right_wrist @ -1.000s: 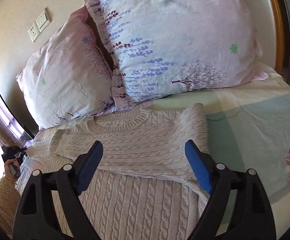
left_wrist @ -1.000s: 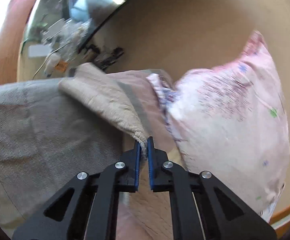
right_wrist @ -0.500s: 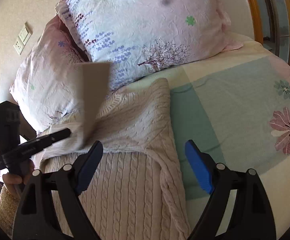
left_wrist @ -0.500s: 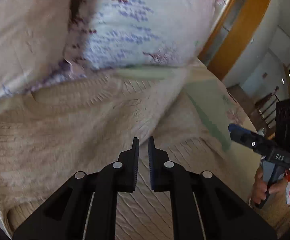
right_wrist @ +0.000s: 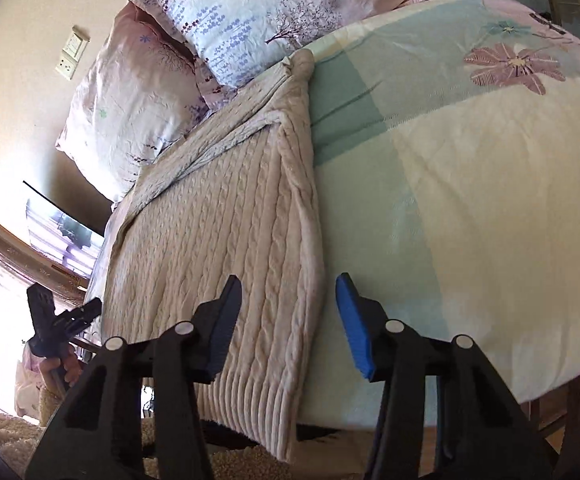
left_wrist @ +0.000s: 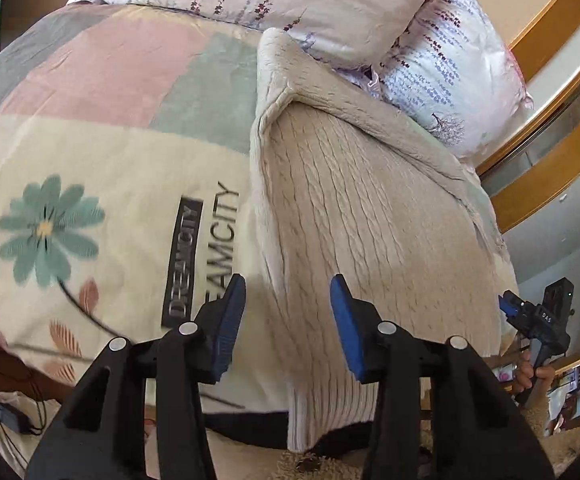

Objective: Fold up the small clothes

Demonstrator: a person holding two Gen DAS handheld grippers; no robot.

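Your cream cable-knit sweater lies flat on the bed, sleeves folded in, ribbed hem hanging over the near edge.

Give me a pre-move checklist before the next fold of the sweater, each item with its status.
1. Left gripper open and empty: ok.
2. Right gripper open and empty: ok.
3. Sweater sleeves folded in, body a narrow strip: ok.
4. Hem within reach, hanging over the bed edge between both grippers: ok.
5. Collar end clear of the pillows: not ok, it lies right against them.
6. Layers underneath flat: cannot tell, hidden.
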